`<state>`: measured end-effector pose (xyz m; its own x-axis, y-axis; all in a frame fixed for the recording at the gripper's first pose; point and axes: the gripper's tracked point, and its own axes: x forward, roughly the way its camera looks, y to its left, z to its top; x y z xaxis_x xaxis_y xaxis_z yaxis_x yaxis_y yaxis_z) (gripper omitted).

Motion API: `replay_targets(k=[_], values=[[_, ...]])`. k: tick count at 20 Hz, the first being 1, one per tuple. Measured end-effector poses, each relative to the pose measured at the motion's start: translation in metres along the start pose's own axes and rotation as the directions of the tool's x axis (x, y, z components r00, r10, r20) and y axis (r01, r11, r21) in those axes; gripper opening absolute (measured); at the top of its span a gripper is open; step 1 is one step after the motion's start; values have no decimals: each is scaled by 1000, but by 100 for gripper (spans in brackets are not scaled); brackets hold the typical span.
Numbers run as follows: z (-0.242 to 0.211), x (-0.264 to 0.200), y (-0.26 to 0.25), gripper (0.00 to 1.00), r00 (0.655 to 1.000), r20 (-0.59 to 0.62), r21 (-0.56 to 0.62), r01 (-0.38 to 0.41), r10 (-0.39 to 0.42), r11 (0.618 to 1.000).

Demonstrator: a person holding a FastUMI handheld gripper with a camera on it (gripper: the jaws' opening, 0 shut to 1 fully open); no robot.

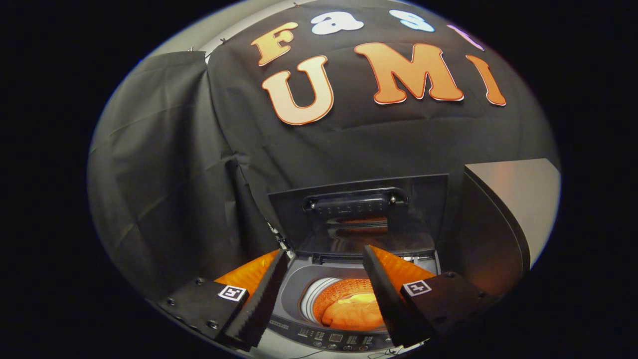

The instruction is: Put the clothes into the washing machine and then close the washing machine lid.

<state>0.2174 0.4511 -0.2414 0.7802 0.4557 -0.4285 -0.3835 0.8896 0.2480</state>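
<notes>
One gripper (324,279), its 2 fingers spread wide apart w/ nothing between them, hangs over 1 top-load washing machine (329,339). One lid (359,214) stands raised at the back. One bundle of clothes (354,311) lies in the drum (326,294) — seen between the fingers; 1 grey cabinet (503,214) stands beside the machine.

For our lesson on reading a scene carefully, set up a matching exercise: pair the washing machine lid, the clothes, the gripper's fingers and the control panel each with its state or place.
Column one:
1. dark hinged washing machine lid
2. orange-lit bundle of clothes
3. gripper fingers
4. washing machine control panel

Column two:
A. inside the drum
B. raised open
C. apart, holding nothing
D. along the machine's near edge

Pairs: 1-B, 2-A, 3-C, 4-D
</notes>
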Motion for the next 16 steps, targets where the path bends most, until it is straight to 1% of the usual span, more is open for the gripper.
replay_targets(k=[7, 10, 12, 16], values=[[8, -28, 3, 98, 999, 33, -11, 25, -25, 1000], [23, -49, 9, 98, 996, 75, -16, 42, -41, 999], [35, -62, 17, 98, 994, 104, -14, 37, -35, 999], [57, -70, 24, 98, 988, 151, -28, 33, -29, 999]])
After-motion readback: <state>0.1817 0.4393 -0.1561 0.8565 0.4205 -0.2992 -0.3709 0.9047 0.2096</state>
